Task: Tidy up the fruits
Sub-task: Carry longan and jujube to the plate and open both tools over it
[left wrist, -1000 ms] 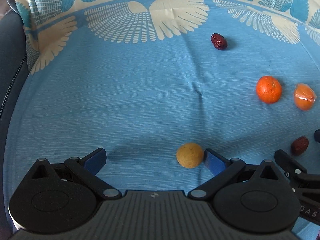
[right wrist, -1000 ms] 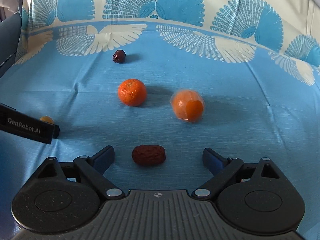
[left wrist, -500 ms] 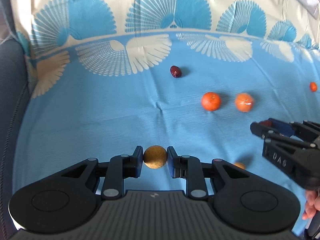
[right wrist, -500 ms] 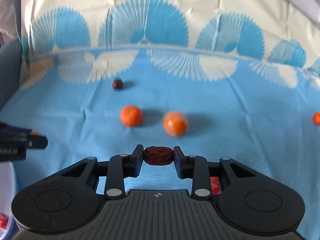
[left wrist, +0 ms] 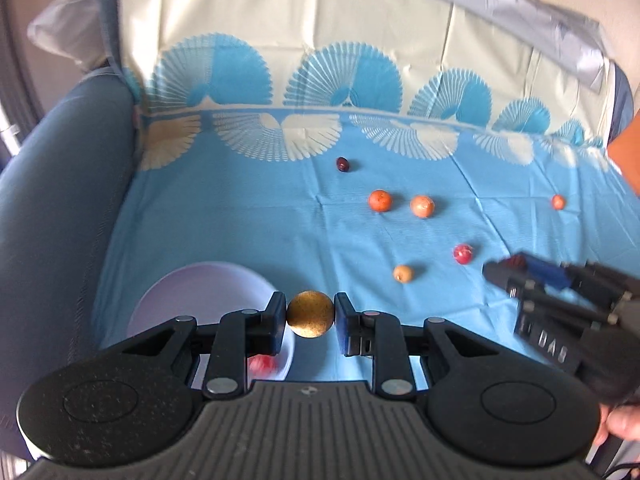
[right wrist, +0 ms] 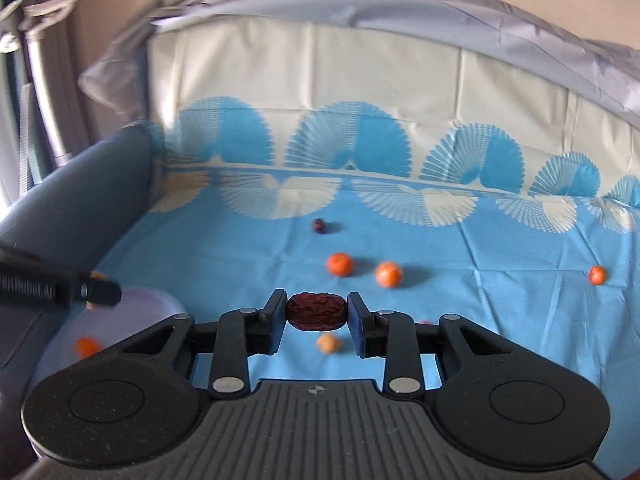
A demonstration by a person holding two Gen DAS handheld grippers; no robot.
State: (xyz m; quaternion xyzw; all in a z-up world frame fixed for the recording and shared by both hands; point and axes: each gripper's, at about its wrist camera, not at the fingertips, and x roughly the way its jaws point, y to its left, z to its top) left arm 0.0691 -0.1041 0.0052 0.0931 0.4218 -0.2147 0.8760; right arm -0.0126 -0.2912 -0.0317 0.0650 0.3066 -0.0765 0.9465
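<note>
Where both grippers stood wide a second ago, the left gripper (left wrist: 310, 314) now clamps a tan round fruit (left wrist: 310, 314) — the right gripper (right wrist: 316, 312) a wrinkled date (right wrist: 316, 312) — and a lilac bowl (left wrist: 192, 280) has appeared lower left.

The pale plate (left wrist: 192, 292) is partly hidden behind the left gripper (left wrist: 310, 316) at about seven o'clock in the left wrist view, and a blurred red fruit (left wrist: 262, 365) on it shows only through the linkage. In the right wrist view the plate's rim (right wrist: 160, 300) at nine o'clock is smeared, as is a small orange fruit (right wrist: 87, 346) there. The far dark fruit (right wrist: 319, 225) at twelve o'clock is too small to identify.
</note>
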